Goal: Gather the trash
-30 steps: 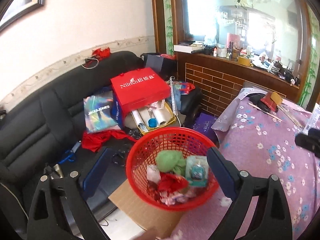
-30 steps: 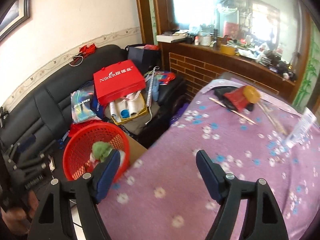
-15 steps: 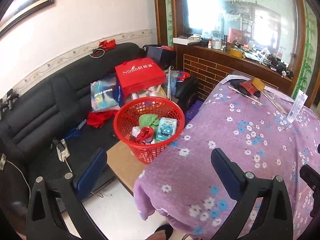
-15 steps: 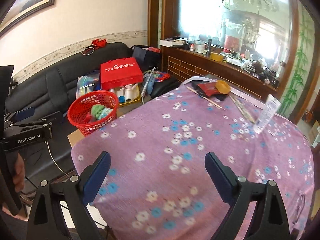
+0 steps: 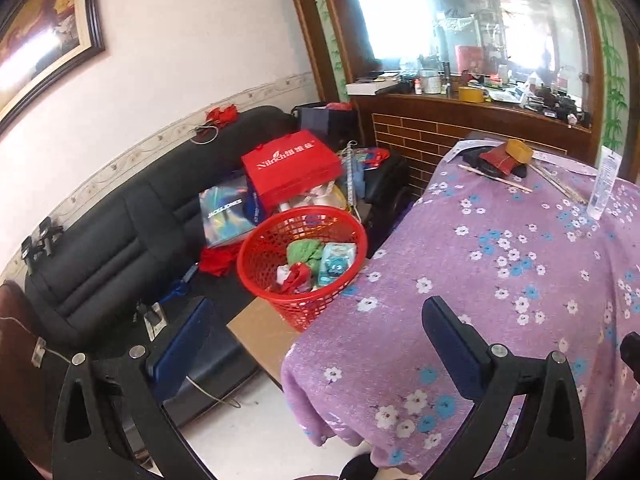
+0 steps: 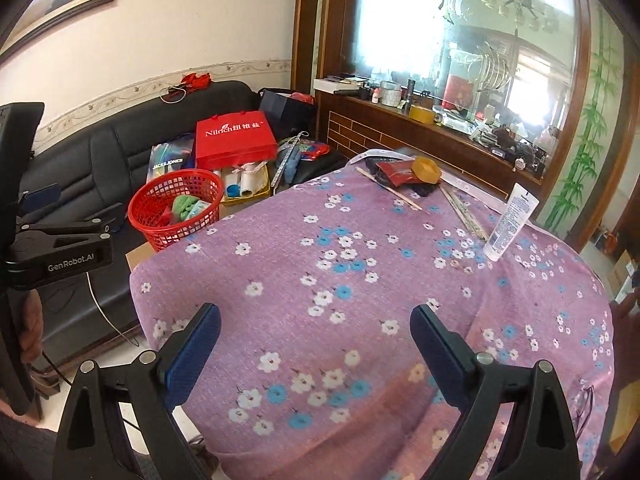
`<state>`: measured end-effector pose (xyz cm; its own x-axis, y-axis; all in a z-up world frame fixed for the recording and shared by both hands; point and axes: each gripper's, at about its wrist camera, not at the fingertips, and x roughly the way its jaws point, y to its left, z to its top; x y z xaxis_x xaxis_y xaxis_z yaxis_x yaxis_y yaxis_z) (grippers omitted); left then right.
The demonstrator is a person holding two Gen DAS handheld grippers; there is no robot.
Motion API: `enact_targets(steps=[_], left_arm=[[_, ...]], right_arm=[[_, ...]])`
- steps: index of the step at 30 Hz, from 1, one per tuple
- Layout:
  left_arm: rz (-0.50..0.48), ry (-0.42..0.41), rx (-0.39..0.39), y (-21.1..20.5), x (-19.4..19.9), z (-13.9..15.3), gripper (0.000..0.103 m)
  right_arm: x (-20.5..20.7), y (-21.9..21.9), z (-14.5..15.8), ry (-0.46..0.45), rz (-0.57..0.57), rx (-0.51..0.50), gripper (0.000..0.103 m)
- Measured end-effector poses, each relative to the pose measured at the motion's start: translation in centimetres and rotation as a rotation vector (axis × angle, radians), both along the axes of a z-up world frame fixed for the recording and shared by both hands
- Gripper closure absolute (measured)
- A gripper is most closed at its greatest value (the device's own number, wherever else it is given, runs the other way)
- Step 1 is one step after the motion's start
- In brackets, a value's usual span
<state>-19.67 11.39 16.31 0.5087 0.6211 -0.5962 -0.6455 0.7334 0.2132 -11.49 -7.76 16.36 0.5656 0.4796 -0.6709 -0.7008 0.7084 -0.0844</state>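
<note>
A red mesh basket (image 5: 260,256) stands on a cardboard box beside the table's left edge and holds green, red and white trash and a teal packet (image 5: 334,262). It also shows in the right wrist view (image 6: 154,216). My left gripper (image 5: 316,336) is open and empty, held back from the basket near the table corner; it also shows in the right wrist view (image 6: 86,222). My right gripper (image 6: 316,338) is open and empty above the near part of the purple flowered tablecloth (image 6: 360,280).
On the table's far side lie a white tube (image 6: 510,222), a red pouch with a yellow roll (image 6: 412,170) and thin sticks (image 6: 466,212). A black sofa (image 5: 100,240) holds a red bag (image 5: 292,164) and clutter. A wooden counter with a mirror stands behind.
Both grippers have pulled back and up from the basket. The basket now looks smaller and farther off, and more of the table shows. Both stay open and empty.
</note>
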Motion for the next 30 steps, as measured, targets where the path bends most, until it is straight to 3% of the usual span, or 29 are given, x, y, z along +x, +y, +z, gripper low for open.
enact_targets(steps=[30], left_arm=[[-0.002,0.039,-0.058,2.9,-0.1,-1.5,0.000]], right_arm=[[-0.2,4.0,-0.9,0.022,0.036,-0.055,0.005]])
